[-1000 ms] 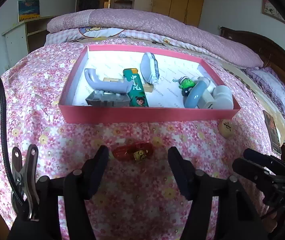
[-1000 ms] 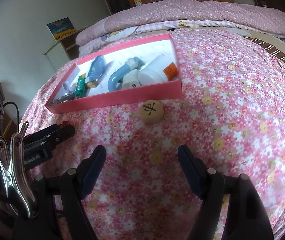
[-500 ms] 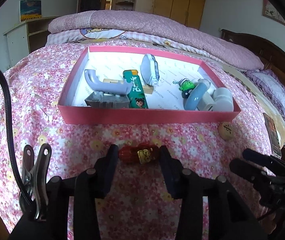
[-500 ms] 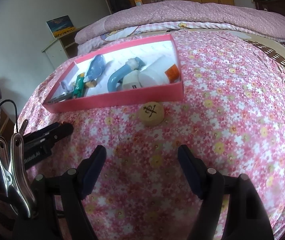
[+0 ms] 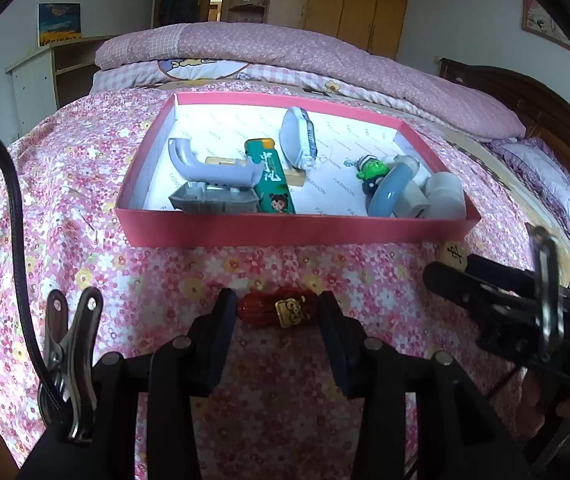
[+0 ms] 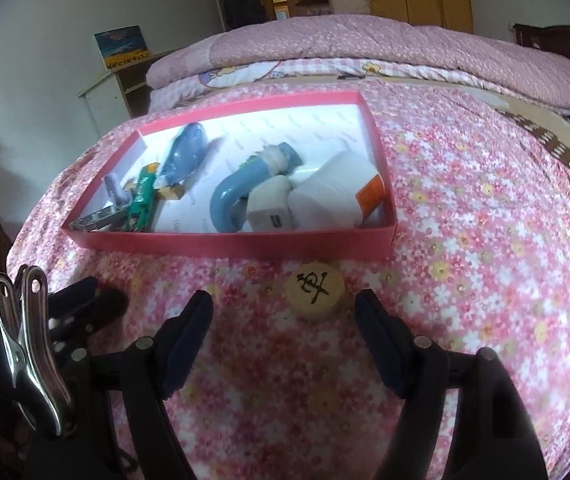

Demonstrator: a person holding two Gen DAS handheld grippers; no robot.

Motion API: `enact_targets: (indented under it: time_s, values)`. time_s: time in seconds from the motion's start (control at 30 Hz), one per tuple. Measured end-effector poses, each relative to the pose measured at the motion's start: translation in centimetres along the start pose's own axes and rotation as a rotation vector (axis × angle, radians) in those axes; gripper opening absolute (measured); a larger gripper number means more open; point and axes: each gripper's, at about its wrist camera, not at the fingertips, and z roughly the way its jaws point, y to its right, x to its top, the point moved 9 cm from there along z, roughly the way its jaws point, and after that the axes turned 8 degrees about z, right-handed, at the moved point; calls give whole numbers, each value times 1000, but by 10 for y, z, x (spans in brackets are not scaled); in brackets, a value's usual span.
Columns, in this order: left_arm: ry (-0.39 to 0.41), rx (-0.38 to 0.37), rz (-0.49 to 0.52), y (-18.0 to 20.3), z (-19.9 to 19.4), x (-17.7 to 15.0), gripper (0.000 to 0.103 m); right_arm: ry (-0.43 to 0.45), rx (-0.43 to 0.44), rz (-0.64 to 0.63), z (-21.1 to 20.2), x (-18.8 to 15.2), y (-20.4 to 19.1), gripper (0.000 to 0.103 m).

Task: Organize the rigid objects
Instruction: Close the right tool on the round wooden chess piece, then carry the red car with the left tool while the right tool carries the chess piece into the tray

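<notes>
Landmark: the pink tray is sitting on the flowered bedspread; all places below are being given relative to it.
Tray contents, left to right: a grey curved plastic piece, a green lighter, a grey-blue pouch, a green figurine, a blue tube and white blocks are lying inside already.
Left gripper: it is sitting just in front of the tray's near wall, left of centre. Its jaws have just been closing and are now standing narrow, the pads touching both ends of the red toy car, which is resting on the bedspread.
Right gripper: it is working in front of the tray's near right corner. Its jaws are standing wide and have just been narrowing a little; the round wooden chess piece is lying between the fingertips, nearer the right one, with neither pad pressing on it.
Step in hand: two loose items outside the tray are being collected, the car gripped, the chess piece only being straddled.
Next move, as judged: the left should be lifting the car over the near wall into a free patch of the tray; the right needs centring, then closing on the disc's edges.
</notes>
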Motion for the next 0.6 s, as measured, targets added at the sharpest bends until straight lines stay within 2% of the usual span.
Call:
enact_targets:
  time_s: [0.17,0.33,0.6]
  values:
    - [1,0,0,0,0,-1,44,24,-44,-11,2,2,3,60]
    - [2,-3,-3,0,-1,-1,44,41,-97,-32,3,4,6,35]
    - [-6,-9,-13,0,-4,-1,44,39,-26,19,-2,3,12,33]
